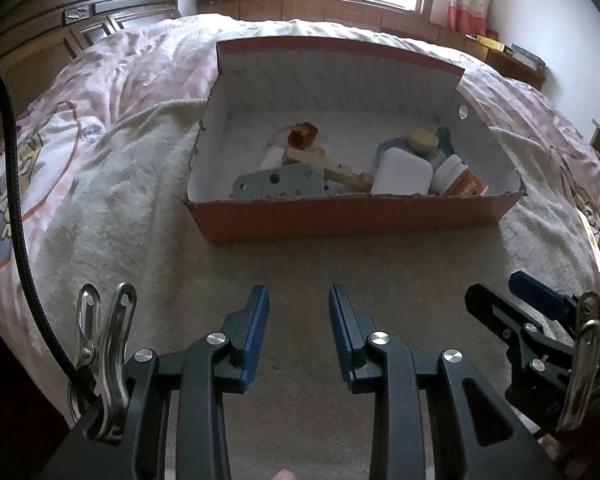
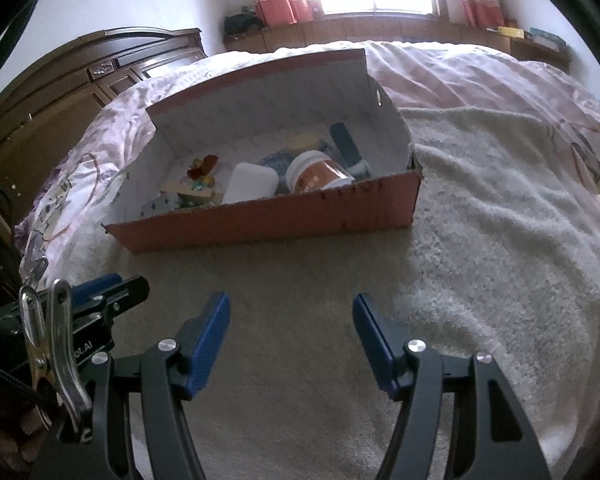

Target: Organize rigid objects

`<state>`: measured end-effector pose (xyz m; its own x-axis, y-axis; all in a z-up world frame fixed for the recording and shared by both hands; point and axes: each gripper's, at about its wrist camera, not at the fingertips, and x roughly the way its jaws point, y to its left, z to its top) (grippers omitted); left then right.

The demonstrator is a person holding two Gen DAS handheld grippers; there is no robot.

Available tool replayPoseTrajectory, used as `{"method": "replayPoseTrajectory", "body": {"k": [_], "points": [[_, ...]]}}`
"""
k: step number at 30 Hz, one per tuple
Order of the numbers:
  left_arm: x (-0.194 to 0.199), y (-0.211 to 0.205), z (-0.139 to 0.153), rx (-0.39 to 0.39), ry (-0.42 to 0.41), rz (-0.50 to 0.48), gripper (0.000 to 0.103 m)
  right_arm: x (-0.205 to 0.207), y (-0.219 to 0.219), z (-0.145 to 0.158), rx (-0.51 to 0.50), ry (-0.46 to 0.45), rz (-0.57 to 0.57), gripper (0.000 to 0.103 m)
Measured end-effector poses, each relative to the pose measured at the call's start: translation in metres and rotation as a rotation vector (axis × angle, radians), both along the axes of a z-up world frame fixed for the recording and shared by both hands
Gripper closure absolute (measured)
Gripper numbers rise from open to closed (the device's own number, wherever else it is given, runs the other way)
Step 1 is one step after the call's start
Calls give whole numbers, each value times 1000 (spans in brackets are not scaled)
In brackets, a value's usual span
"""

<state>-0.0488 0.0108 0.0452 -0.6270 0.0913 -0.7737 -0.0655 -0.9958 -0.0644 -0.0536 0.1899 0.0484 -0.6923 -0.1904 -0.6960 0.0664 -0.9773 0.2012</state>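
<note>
An open orange cardboard box (image 1: 352,220) (image 2: 260,224) sits on a white fleece blanket on a bed. Inside lie a white case (image 1: 402,172) (image 2: 250,182), an orange-labelled bottle (image 1: 460,180) (image 2: 320,176), a grey perforated plate (image 1: 278,186), a wooden piece (image 1: 340,170), a small red-brown figure (image 1: 302,134) (image 2: 202,166) and blue items at the back. My left gripper (image 1: 299,304) is open and empty, short of the box's near wall. My right gripper (image 2: 292,312) is open and empty, also short of the box; it shows in the left wrist view (image 1: 500,292).
The blanket (image 2: 480,208) lies over a pink patterned quilt (image 1: 112,80). A dark wooden headboard (image 1: 60,28) stands at the left. A wooden ledge with books (image 2: 540,40) runs under the window. My left gripper shows at the lower left of the right wrist view (image 2: 108,286).
</note>
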Motion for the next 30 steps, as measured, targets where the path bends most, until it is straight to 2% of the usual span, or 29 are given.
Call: {"method": "replayPoseTrajectory", "body": {"k": [13,30], "points": [[-4,3,-16,-13,-39,-4,71,-7,2,-19,14,-54,-28,36],[-7,4,-23,-20,-55,-5,71,-8,-5,-24,47,-53,-20,33]]}}
